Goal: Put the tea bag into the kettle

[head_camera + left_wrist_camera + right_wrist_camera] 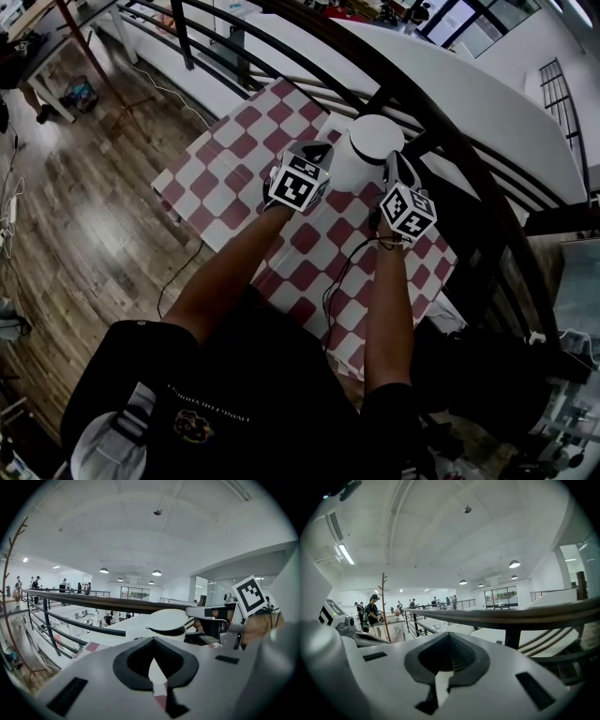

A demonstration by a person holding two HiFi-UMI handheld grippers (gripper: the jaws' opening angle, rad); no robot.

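Observation:
A white kettle (370, 145) stands at the far edge of a table with a red-and-white checked cloth (225, 178). In the left gripper view the kettle (164, 620) shows a dark opening under its white lid. My left gripper (326, 155) is just left of the kettle, and its jaws (154, 667) stand together with nothing seen between them. My right gripper (394, 166) is at the kettle's right side, its tips (194, 613) close by the lid. The right gripper (443, 670) is shut and the kettle is out of its view. No tea bag shows in any view.
A dark railing (281, 37) runs just behind the table, with a drop to a lower floor beyond. A black cable (337, 272) trails over the cloth near the front edge. The person's arms reach over the table's near half.

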